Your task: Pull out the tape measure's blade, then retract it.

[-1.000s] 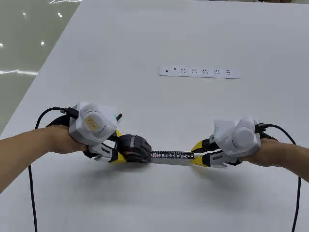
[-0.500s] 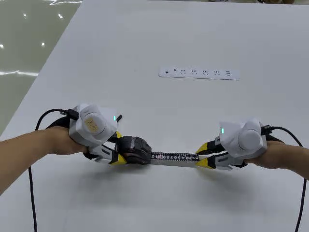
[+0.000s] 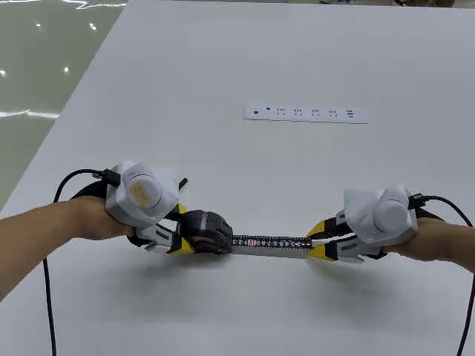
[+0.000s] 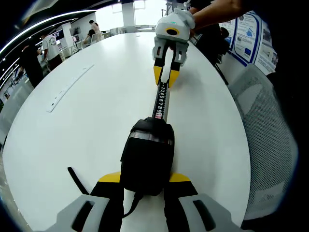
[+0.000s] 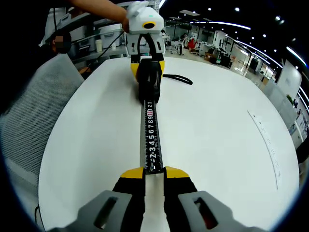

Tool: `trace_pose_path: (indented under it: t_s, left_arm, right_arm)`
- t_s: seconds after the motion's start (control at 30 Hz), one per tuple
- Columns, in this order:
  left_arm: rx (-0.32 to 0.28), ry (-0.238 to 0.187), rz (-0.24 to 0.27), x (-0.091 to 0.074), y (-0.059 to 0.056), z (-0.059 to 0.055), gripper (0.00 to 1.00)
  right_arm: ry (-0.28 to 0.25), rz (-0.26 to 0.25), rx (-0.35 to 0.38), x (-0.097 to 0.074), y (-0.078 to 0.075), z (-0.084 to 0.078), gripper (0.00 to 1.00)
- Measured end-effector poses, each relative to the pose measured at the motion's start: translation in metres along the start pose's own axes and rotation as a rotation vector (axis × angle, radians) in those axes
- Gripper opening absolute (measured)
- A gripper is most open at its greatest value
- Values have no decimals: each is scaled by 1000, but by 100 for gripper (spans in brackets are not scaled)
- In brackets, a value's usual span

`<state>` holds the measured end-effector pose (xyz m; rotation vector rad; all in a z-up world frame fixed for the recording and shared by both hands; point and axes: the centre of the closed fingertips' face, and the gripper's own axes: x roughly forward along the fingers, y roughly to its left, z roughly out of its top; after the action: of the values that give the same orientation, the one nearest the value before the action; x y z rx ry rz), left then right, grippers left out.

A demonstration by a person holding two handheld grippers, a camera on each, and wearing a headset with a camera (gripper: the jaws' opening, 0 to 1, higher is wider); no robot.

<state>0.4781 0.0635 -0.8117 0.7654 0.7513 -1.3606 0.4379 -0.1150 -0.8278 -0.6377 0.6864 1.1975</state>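
While the left gripper (image 3: pixel 182 233) is clamping the black tape measure (image 3: pixel 206 231) at the near left of the white table (image 3: pixel 223 163), the right gripper (image 3: pixel 316 241) is pinching the tip of its blade (image 3: pixel 271 242) with narrow jaws, and the blade is running straight between them. Farther off, a power strip (image 3: pixel 306 113) is lying flat.

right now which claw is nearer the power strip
Right. The right claw sits straight in front of the power strip; the left claw is off past its left end.
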Motion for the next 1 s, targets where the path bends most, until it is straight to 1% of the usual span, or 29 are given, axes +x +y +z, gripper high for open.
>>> trace_pose_path:
  t_s: [0.4,1.0]
  left_arm:
    - [0,1,-1,1,-1,0,29]
    - [1,4,-3,1,-2,1,29]
  right_arm:
    - [15,-6,2,-8,-1,-12,13]
    - [25,-10,10,-14,-3,-21,13]
